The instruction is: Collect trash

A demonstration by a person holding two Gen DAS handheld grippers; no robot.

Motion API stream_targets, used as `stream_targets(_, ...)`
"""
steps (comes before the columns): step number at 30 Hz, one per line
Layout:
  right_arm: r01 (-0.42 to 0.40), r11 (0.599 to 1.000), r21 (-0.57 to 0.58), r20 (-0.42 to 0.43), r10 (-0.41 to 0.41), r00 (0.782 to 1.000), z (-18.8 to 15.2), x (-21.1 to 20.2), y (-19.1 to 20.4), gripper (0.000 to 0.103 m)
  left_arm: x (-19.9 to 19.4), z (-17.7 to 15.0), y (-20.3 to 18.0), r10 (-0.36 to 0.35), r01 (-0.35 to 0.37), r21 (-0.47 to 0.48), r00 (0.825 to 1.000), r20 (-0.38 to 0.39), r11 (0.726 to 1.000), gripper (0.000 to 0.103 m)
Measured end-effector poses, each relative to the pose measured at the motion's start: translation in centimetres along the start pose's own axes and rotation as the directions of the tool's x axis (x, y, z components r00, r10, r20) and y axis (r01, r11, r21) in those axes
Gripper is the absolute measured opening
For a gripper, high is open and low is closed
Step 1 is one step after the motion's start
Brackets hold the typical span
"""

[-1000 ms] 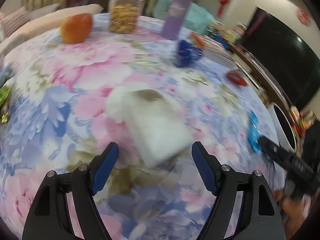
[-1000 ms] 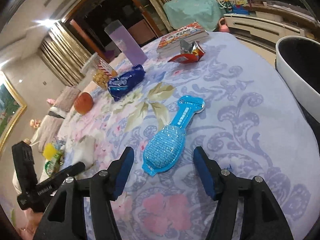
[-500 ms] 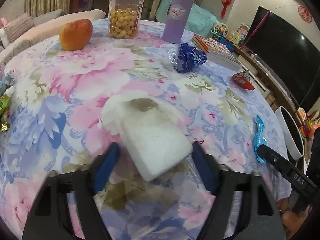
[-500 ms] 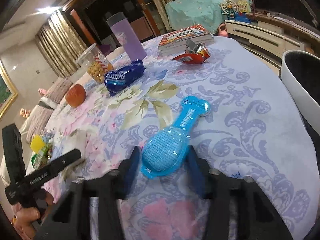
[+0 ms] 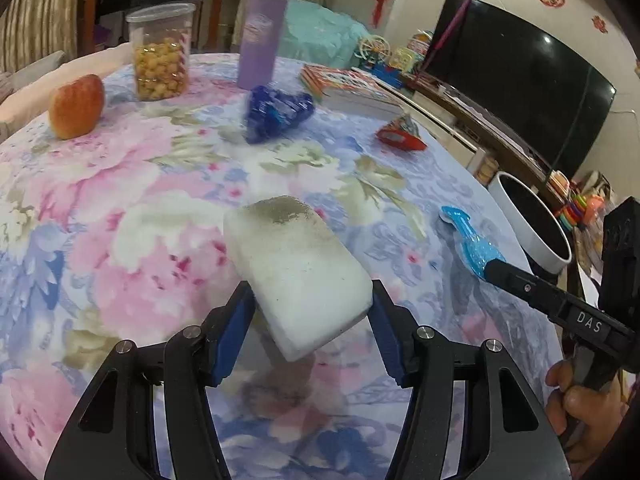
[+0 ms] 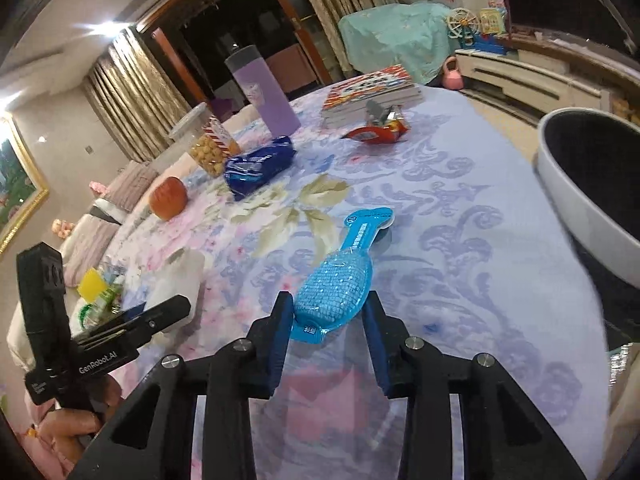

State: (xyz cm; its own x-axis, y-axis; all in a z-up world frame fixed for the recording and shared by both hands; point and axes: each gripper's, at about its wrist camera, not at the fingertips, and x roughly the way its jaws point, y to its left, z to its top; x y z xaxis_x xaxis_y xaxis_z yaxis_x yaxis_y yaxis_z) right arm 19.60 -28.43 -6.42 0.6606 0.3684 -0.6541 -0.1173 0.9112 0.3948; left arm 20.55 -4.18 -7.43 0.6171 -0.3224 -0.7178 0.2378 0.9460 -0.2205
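— What have you got?

— My left gripper (image 5: 312, 312) is closing on the dirty sponge (image 5: 298, 276); the pads touch both its sides and it looks tilted up off the table (image 5: 120, 208). My right gripper (image 6: 326, 320) is closing too, the blue wrapper (image 6: 340, 280) between its pads, its far end apparently resting on the cloth.

— Which step, then?

— The pick-up, both hands at once, I'd say.

— And next?

— Firm grips, lift clear, then carry both to the white bin (image 6: 580, 184) at the table's edge and let go over it.
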Motion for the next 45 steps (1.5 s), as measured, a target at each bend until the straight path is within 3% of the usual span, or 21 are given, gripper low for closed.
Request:
stream_targets(16,0.019,1.000,-0.006,0.040,-0.019,0.999,-0.8,-2.6,-1.8,0.036,0.9,-0.9,-3.3,-0.040,0.043,0.064,0.998,-0.046,0.997,0.057)
stream_targets(21,-0.038,0.994,0.101,-0.009,0.039,0.999,-1.1,-1.8,-3.7,0.042,1.2,-1.4,-3.6,-0.035,0.039,0.066,0.997,-0.065,0.997,0.057)
stream_targets(25,-0.071,0.982,0.175,-0.002,0.073,0.997,-1.0,-1.1,-4.6,0.046,1.3,-1.4,-3.6,-0.032,0.037,0.070,0.997,-0.067,0.997,0.057)
stream_targets(29,-0.039,0.988,0.151,-0.013,0.042,0.999,-1.1,-0.6,-4.4,0.020,1.3,-1.4,-3.8,-0.029,0.034,0.075,0.997,-0.068,0.997,0.057)
stream_targets(45,-0.043,0.993,0.106,0.095,0.033,0.995,-0.3,-6.1,-4.6,0.015,1.2,0.1,-9.4,-0.068,0.079,0.183,0.996,-0.065,0.980,0.057)
